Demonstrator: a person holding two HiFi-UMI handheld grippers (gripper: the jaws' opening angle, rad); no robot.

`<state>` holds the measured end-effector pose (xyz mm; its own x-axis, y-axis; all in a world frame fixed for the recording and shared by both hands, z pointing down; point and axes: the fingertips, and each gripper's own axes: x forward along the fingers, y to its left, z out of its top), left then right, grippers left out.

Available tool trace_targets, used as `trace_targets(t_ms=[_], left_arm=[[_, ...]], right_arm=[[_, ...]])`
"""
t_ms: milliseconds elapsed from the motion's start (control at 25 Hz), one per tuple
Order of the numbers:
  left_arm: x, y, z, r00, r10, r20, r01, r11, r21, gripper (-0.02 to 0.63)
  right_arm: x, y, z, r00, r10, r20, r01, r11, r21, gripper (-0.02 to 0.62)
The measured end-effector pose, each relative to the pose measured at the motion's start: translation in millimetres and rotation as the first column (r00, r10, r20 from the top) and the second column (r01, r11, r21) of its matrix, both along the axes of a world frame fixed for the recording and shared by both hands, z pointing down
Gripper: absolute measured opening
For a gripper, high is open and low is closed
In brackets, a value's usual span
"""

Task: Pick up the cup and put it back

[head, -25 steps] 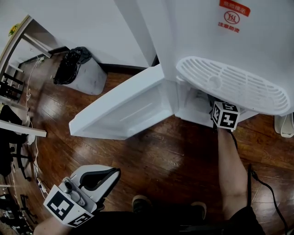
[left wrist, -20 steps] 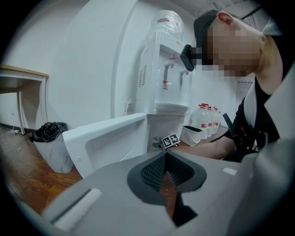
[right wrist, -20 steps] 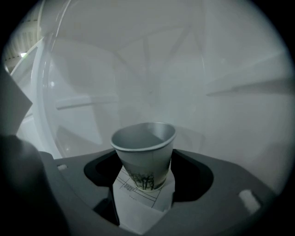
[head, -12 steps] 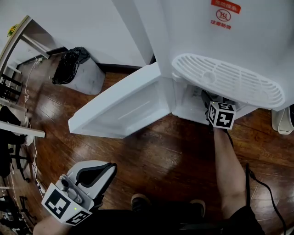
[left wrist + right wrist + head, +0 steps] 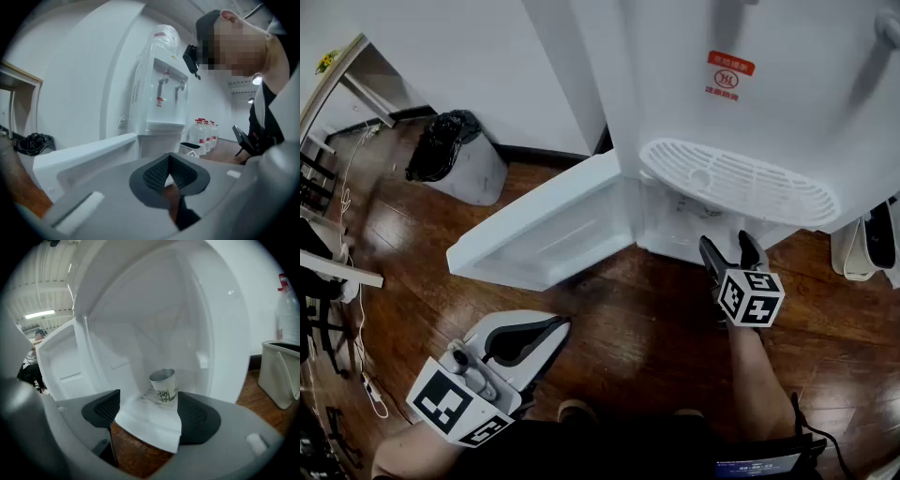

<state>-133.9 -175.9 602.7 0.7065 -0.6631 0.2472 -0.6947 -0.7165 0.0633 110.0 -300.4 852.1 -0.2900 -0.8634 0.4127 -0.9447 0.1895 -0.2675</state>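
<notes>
1. The cup (image 5: 163, 383) stands upright, mouth up, inside the low compartment (image 5: 154, 324) of the water dispenser (image 5: 750, 94), on a printed sheet (image 5: 147, 397) near the front. The head view does not show it, because the drip tray (image 5: 741, 183) overhangs that opening.
2. The right tongs (image 5: 727, 248) are released, with the 2 jaws spread wide and nothing between their pads. In the right gripper view, the right tongs (image 5: 149, 401) frame the cup, but it sits beyond the tips, so there is no contact.
3. They are held low and level at the mouth of the compartment, probably because the cup can only be reached from the front, under the tray.
4. The door (image 5: 544, 230) is swung fully out to the left, which leaves the opening clear for that reach.
5. The left tongs (image 5: 553, 336) are clenched on nothing, with their pads meeting in the left gripper view (image 5: 169, 161). They hang low over the wooden floor (image 5: 637, 328), well away from the dispenser, so they look to have no part in this step.
6. I judge this to be either just before the pick or just after the return, and the views do not settle which.
</notes>
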Motion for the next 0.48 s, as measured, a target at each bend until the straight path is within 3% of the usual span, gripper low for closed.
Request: trace_targets(t_ms=[240, 480], left_arm=[[32.4, -15.5, -6.5, 0.995, 0.031, -0.093, -0.03, 0.999, 0.016, 0.001], [45.5, -28.4, -10.2, 0.99, 0.019, -0.141, -0.014, 0.999, 0.034, 0.001]], right_arm=[[15.5, 53.1, -59.8, 0.999, -0.055, 0.001, 0.054, 0.998, 0.021, 0.352], [12.1, 93.4, -118.8, 0.987, -0.159, 0.01, 0.157, 0.985, 0.076, 0.26]])
